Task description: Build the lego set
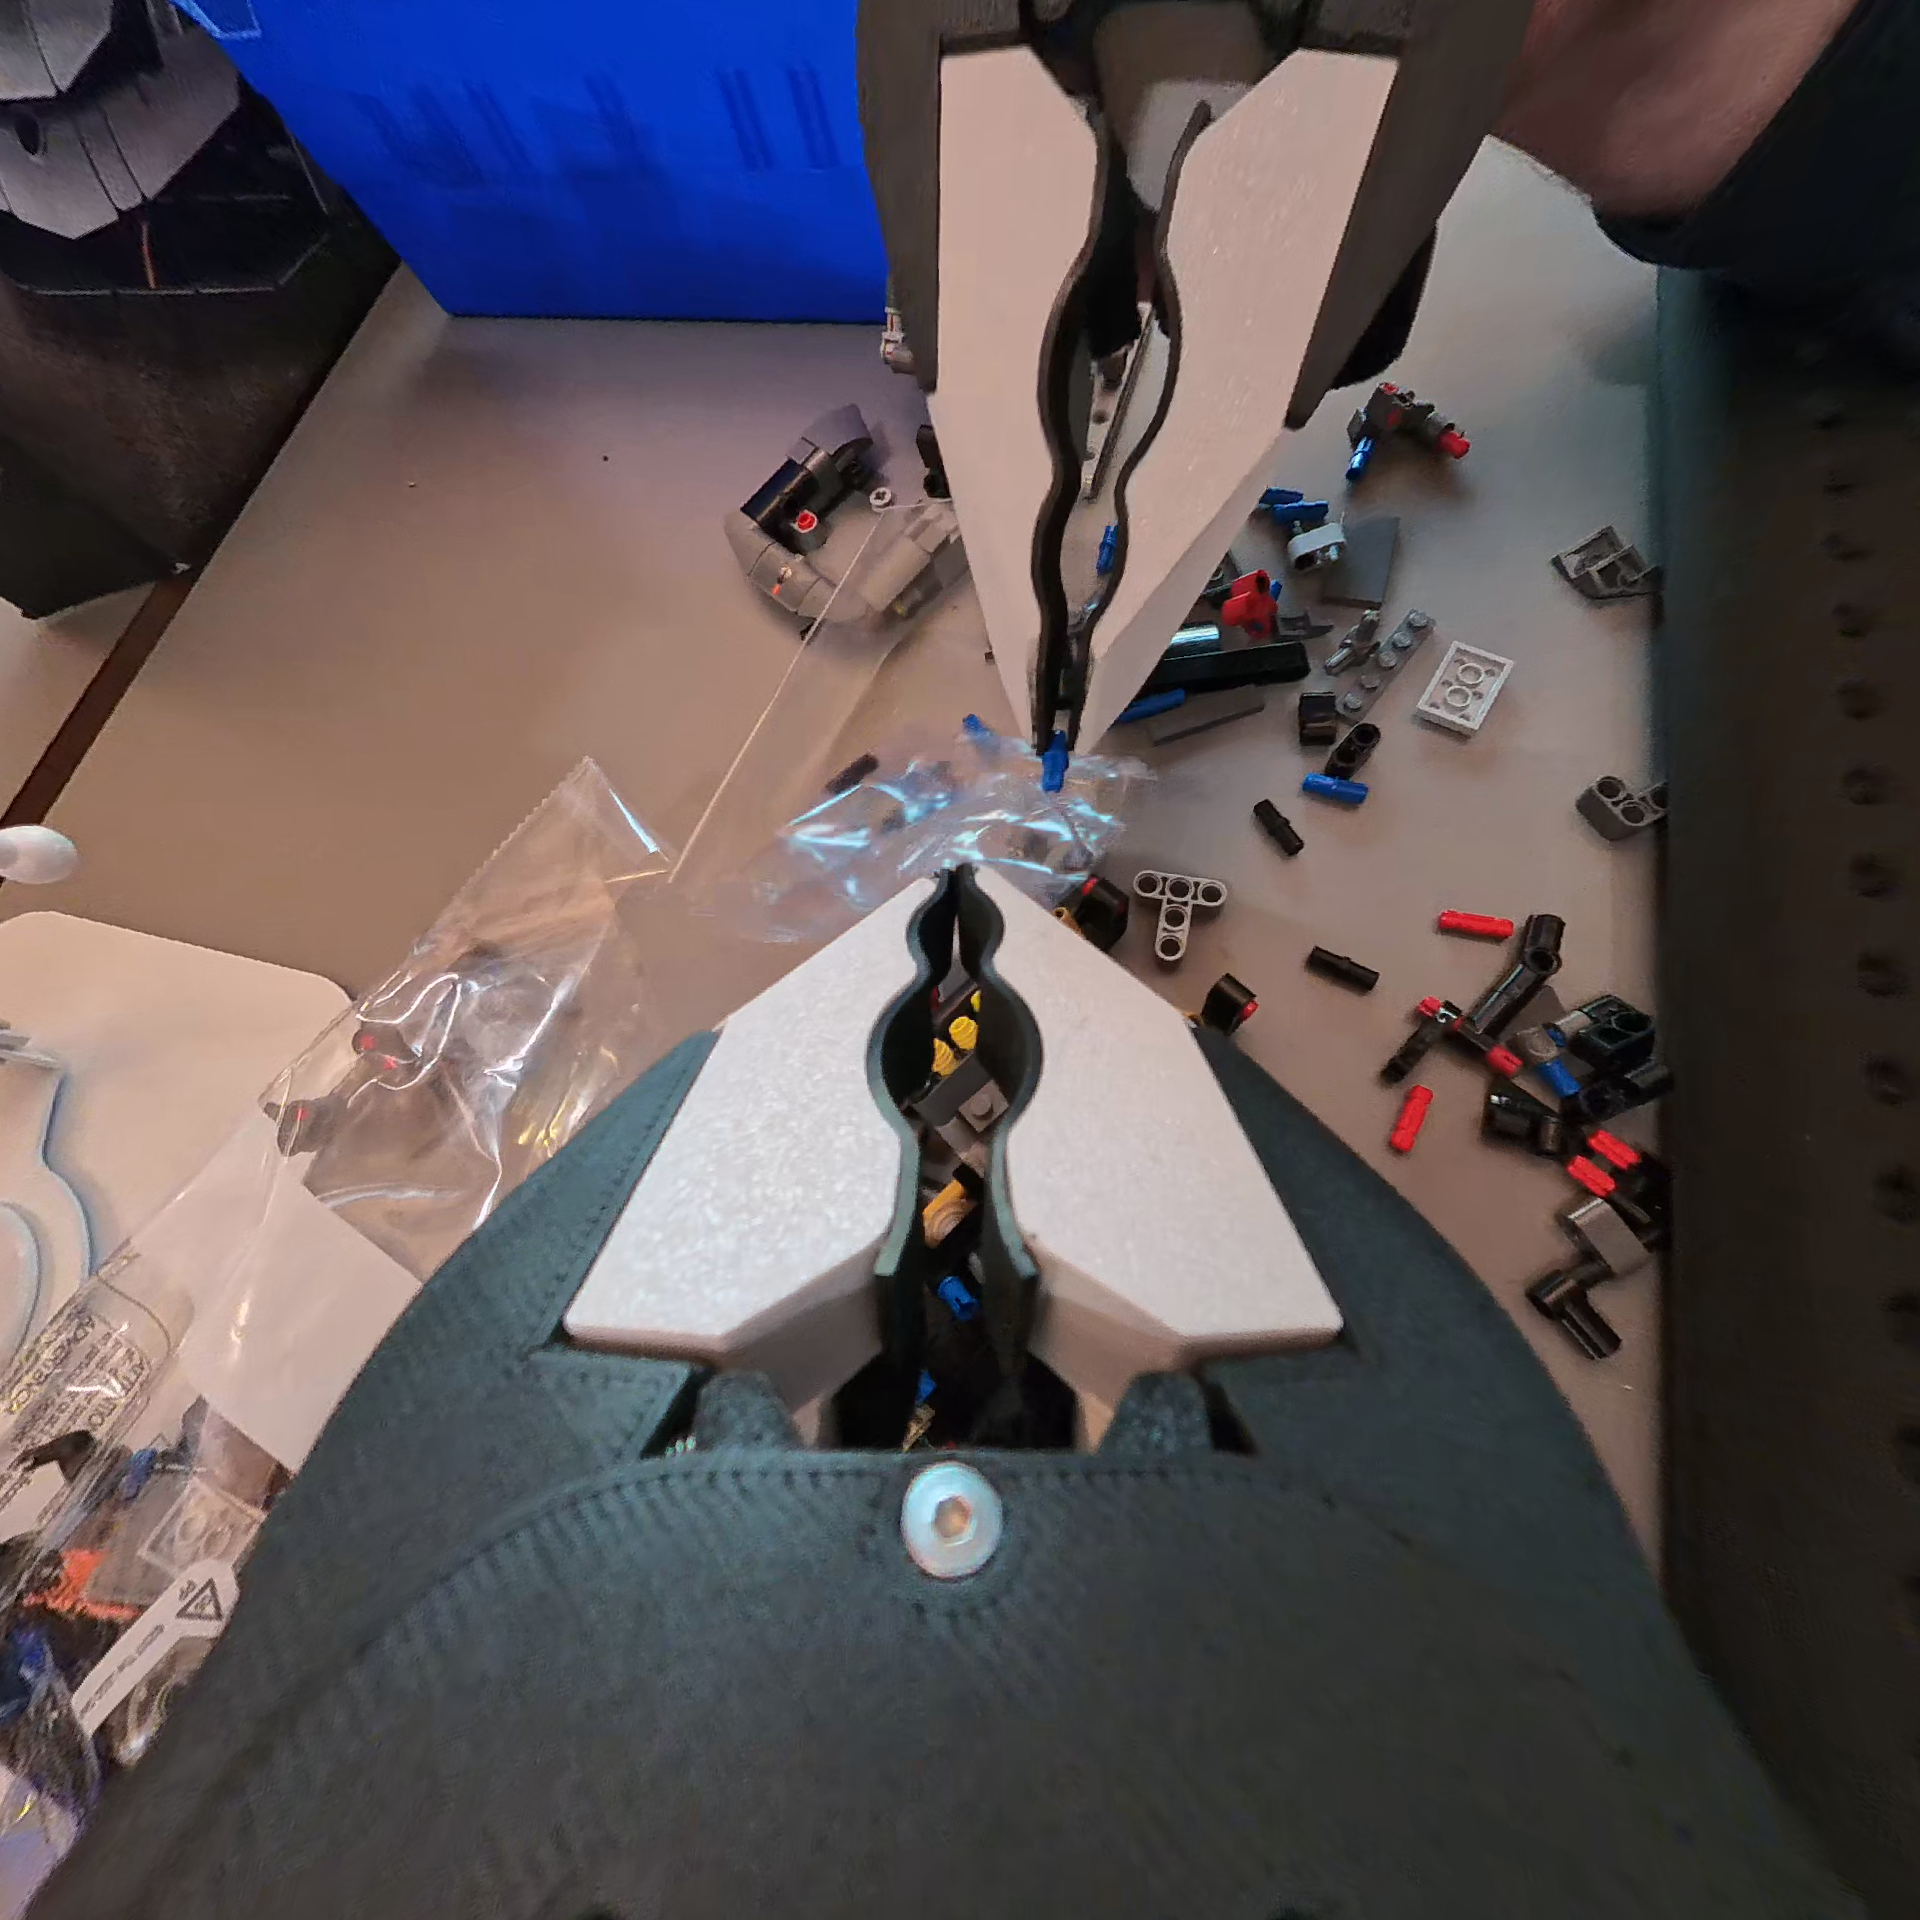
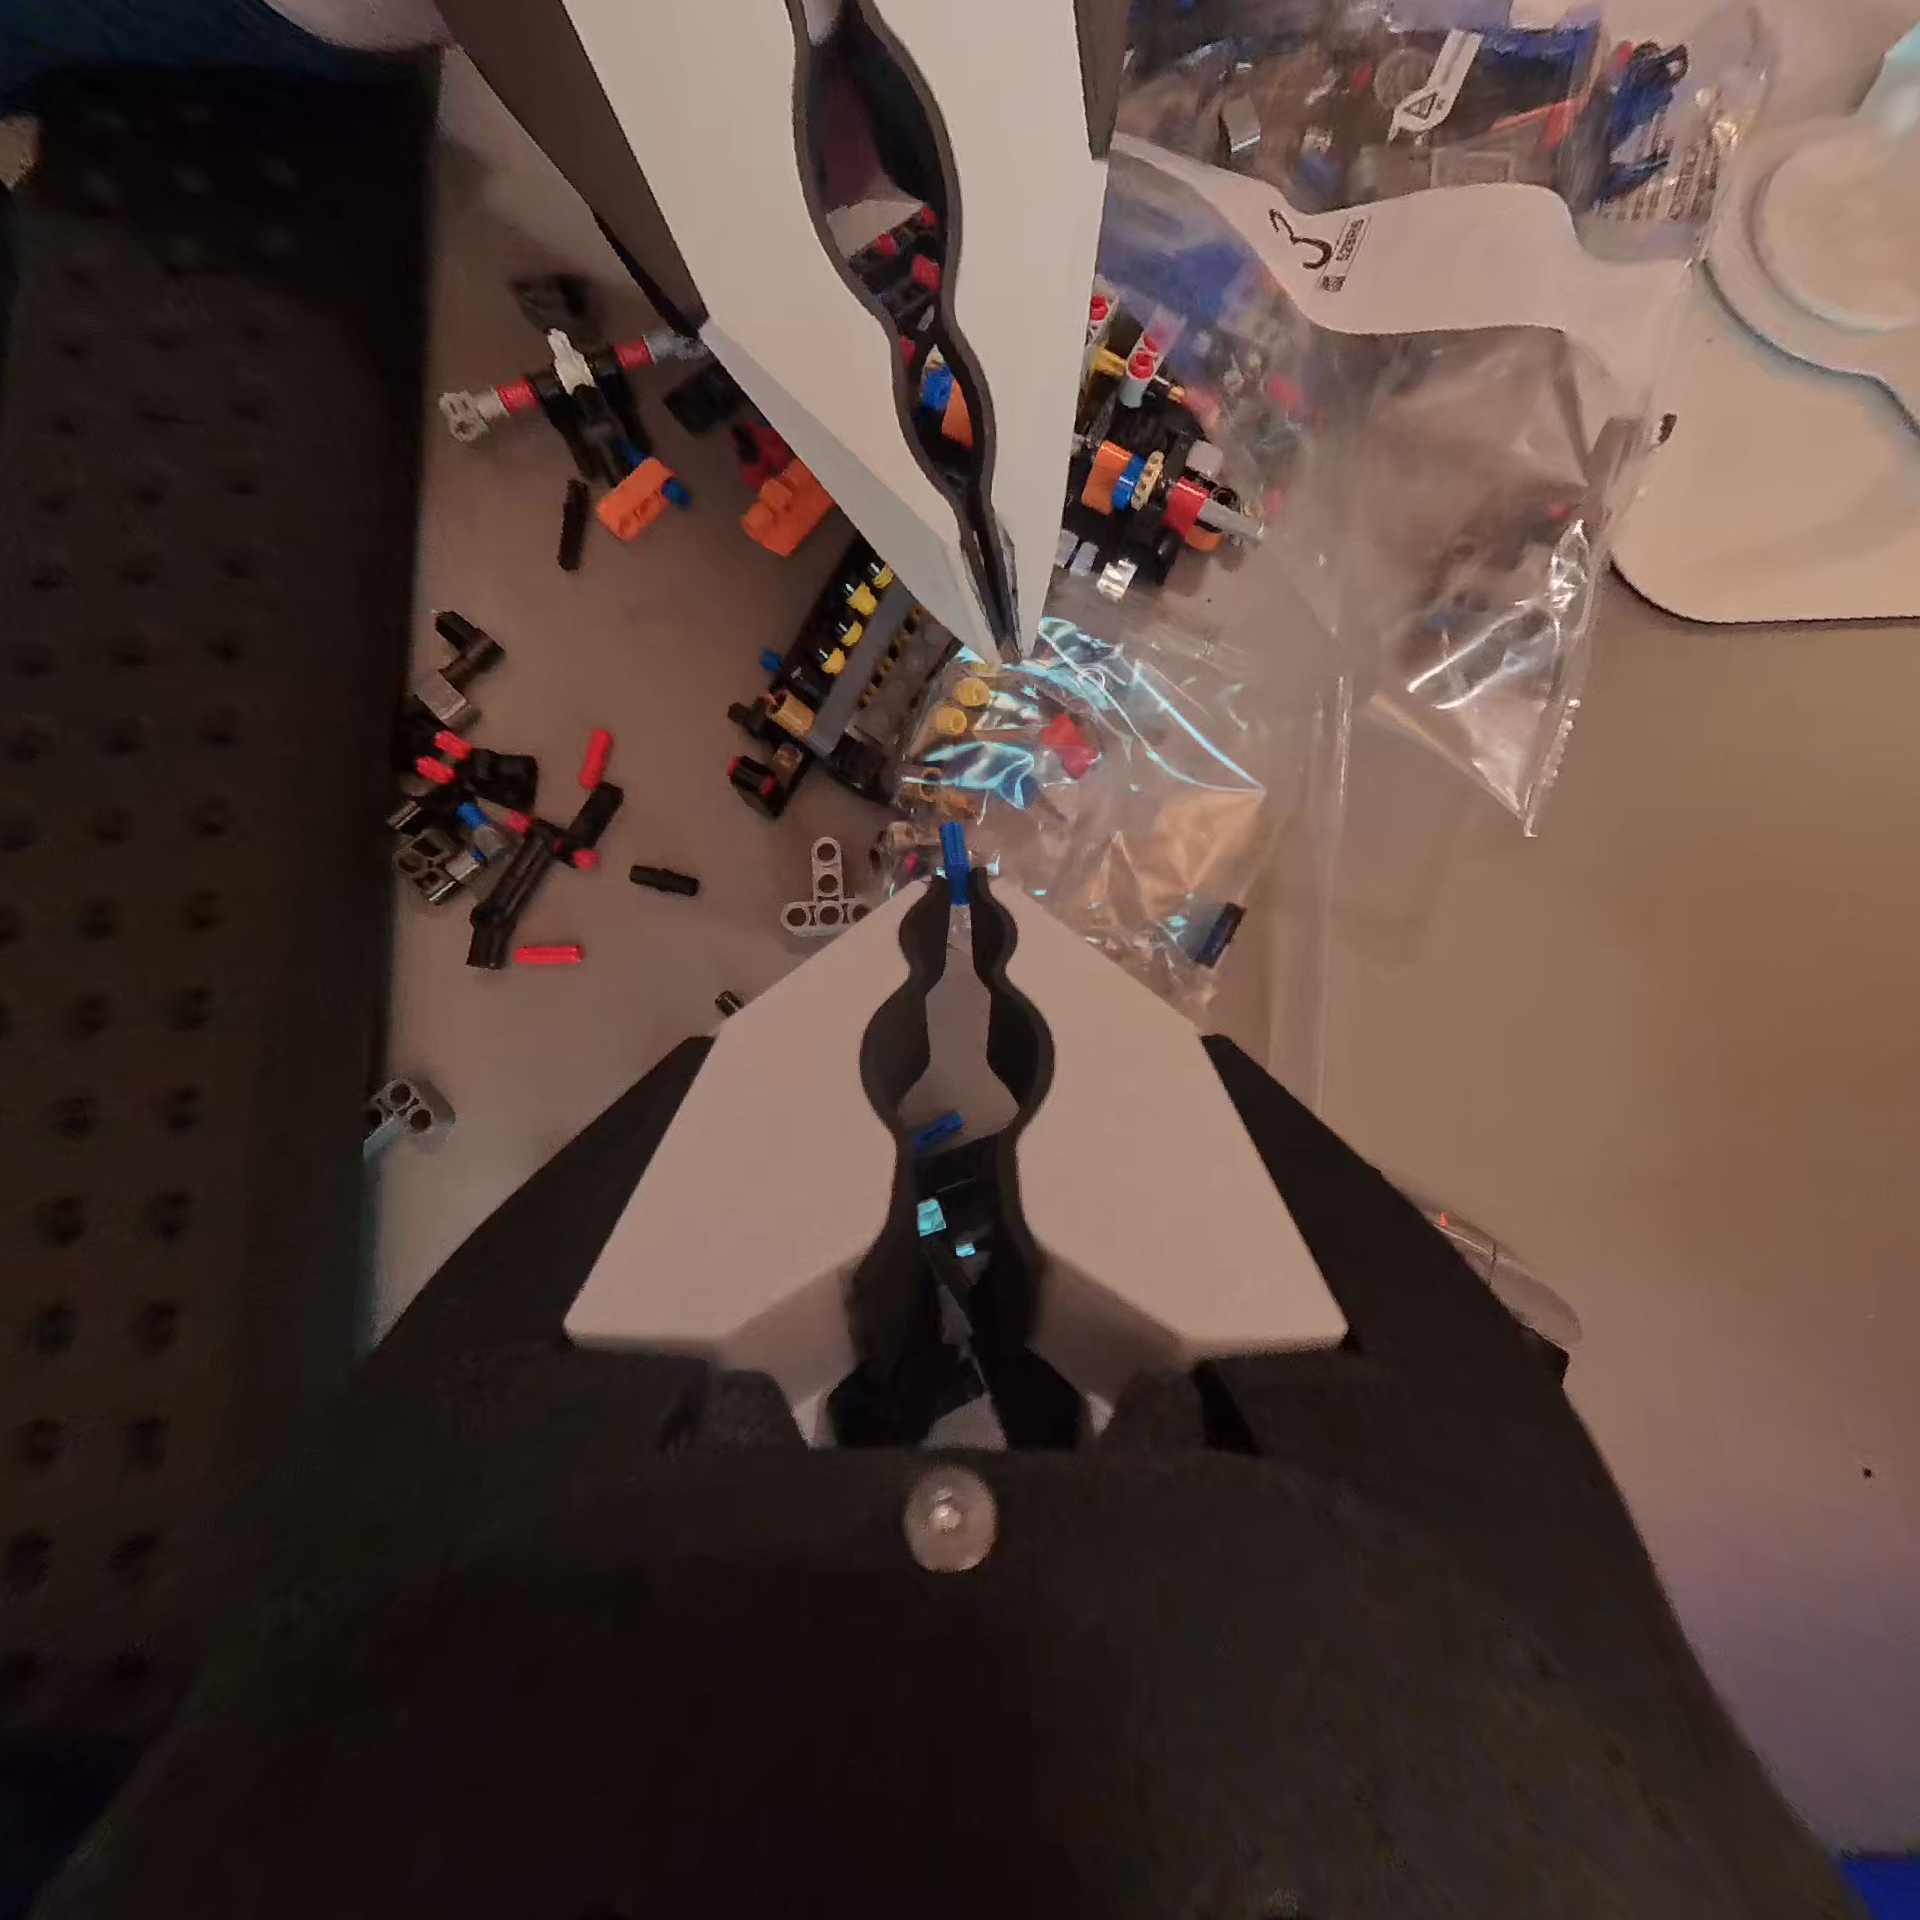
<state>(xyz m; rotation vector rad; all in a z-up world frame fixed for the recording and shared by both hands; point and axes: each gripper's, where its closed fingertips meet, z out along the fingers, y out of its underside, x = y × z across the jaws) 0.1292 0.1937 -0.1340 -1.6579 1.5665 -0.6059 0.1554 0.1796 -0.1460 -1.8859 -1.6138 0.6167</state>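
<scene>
My left gripper (image 1: 958, 878) is shut on the edge of a small clear plastic bag (image 1: 935, 821) that holds small yellow and red pieces and lies crumpled on the table. The bag also shows in the right wrist view (image 2: 1091, 748), with the left gripper (image 2: 1006, 639) coming in from the top. My right gripper (image 2: 956, 894) is shut on a small blue pin (image 2: 954, 847), which sticks out past the tips just above the bag. In the left wrist view the right gripper (image 1: 1055, 732) comes down from above with the blue pin (image 1: 1055, 758) at its tips.
Several loose black, red, blue and grey pieces (image 1: 1455, 1039) lie on the table. A partly built grey-black assembly (image 1: 821, 520) sits farther back. Larger clear bags (image 1: 436, 1039) lie to the left. A blue box (image 1: 582, 156) stands behind. A dark studded board (image 2: 187, 727) borders the pieces. My right tips are roughly 15 cm from the partly built grey-black assembly (image 1: 821, 520).
</scene>
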